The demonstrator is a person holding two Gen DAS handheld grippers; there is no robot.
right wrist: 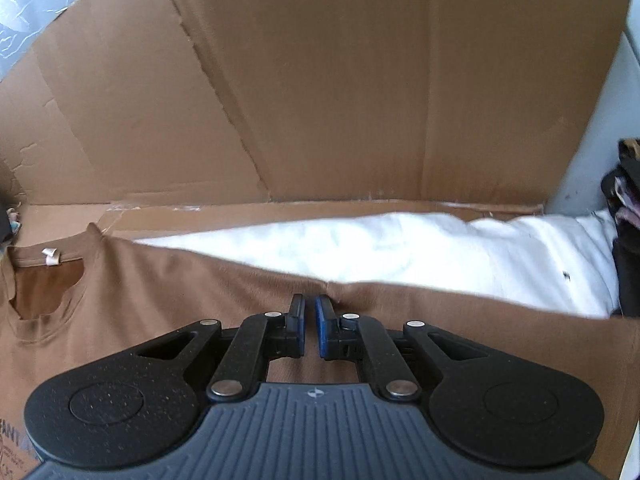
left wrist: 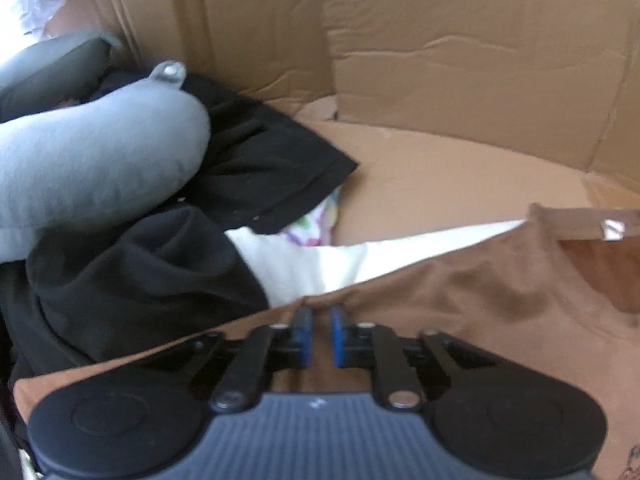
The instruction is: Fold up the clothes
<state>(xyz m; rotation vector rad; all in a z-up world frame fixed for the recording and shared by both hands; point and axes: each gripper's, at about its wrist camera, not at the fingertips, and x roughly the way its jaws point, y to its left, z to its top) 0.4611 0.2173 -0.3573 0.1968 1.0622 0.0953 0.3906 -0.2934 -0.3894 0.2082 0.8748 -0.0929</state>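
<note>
Where cardboard [right wrist: 320, 80] walls the surface | brown shirt [right wrist: 160, 312] spread flat

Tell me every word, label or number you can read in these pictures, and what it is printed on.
"FANT": partial dark lettering, cut off at the picture's edge, printed on the brown T-shirt; smaller lines under it are too blurred to read.
Neck tag of the T-shirt: white, no text legible.
Dark print at the shirt's edge in the left wrist view: a drawing, no readable words.
Cardboard box: no print visible.
</note>
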